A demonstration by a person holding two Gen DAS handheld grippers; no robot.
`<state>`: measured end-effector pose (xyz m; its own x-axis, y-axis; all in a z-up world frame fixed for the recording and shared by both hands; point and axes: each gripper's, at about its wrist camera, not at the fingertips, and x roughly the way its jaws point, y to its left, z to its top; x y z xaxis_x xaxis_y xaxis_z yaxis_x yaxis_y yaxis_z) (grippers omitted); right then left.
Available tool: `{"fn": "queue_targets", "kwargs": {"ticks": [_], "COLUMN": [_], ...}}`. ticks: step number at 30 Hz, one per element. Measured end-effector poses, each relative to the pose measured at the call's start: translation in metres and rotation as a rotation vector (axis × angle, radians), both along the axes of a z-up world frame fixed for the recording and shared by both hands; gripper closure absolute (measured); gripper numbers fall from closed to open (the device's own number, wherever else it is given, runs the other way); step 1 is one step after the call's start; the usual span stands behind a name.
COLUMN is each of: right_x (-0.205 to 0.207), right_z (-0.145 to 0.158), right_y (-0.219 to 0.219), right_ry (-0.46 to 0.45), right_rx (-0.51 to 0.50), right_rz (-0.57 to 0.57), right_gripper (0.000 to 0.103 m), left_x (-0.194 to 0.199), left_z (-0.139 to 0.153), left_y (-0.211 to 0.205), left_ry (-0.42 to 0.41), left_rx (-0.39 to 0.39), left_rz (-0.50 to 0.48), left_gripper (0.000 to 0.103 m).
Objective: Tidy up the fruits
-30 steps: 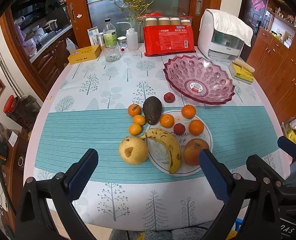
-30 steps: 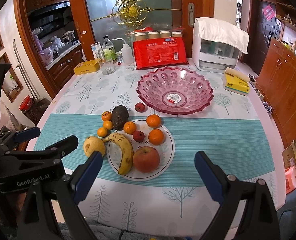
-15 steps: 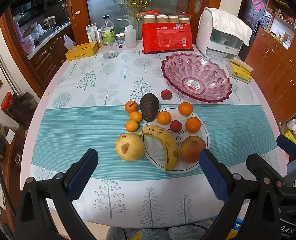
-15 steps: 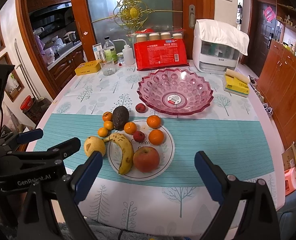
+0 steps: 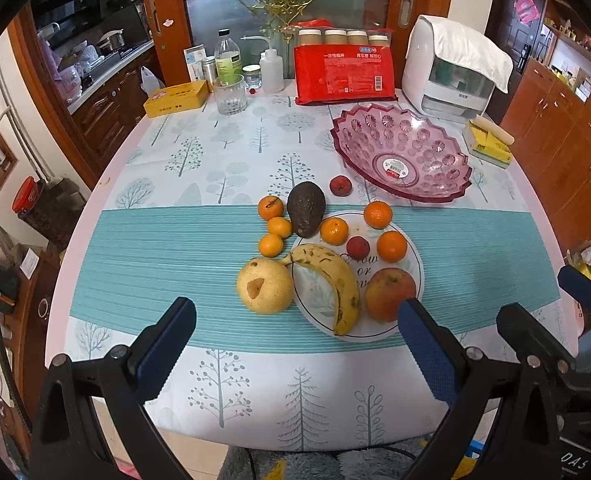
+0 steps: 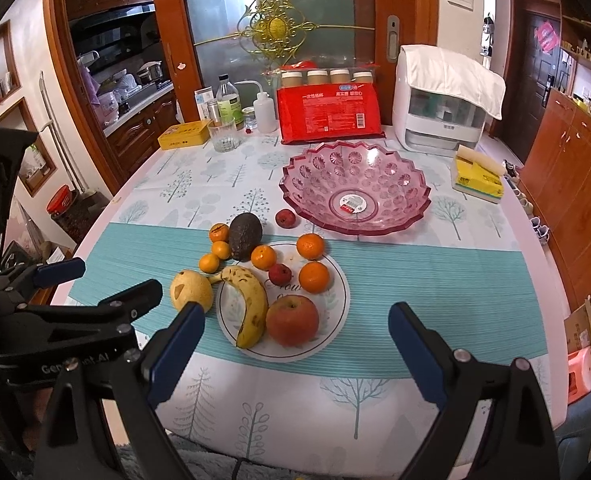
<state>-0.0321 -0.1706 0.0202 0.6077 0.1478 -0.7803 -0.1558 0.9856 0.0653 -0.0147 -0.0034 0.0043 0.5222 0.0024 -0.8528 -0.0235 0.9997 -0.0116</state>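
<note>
— How do the grippers stand?
— The left gripper [image 5: 295, 344] and right gripper [image 6: 295, 344] both gape wide and hold nothing, hanging over the table's near edge.
— And the fruit?
— Banana [image 5: 335, 280] and apple [image 5: 389, 294] lie on the white plate [image 5: 315, 304] mid-table; the pear [image 5: 264, 290] touches its left rim. The pink bowl [image 6: 355, 184], toward the far right edge, holds no fruit.

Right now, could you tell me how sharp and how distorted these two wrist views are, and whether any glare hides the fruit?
Left wrist view: fruit sharp, the table edges bowed by the fisheye, corners black. Right wrist view: the same bowing, the pink bowl glinting lightly with its label still readable, the apple crisp; no glare hides fruit.
</note>
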Motion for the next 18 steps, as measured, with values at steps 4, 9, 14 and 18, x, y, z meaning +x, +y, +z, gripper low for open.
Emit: {"fn": "queue_targets", "kwargs": {"ticks": [4, 9, 14, 18], "right_x": [0.0, 0.0, -0.001, 0.004], "right_z": [0.0, -0.002, -0.01, -0.02], "right_y": [0.0, -0.001, -0.006, -0.011], "right_ry": [0.001, 0.003, 0.025, 0.057], "right_rx": [-0.001, -0.003, 0.005, 0.005], "right_rz": [0.0, 0.004, -0.009, -0.033], "right_gripper": [0.009, 0.009, 0.009, 0.009], "left_x": [-0.003, -0.004, 0.001, 0.008], "left_z": [0.002, 0.003, -0.002, -0.008], "left_y": [-0.001, 0.0, -0.001, 0.0], "left_ry": [-0.01, -0.012, 0.009, 0.016], "left_rx": [0.009, 0.009, 0.004, 0.014], "left_rz": [0.01, 0.012, -0.003, -0.012], "left_gripper": [0.003, 0.003, 0.003, 0.003]}}
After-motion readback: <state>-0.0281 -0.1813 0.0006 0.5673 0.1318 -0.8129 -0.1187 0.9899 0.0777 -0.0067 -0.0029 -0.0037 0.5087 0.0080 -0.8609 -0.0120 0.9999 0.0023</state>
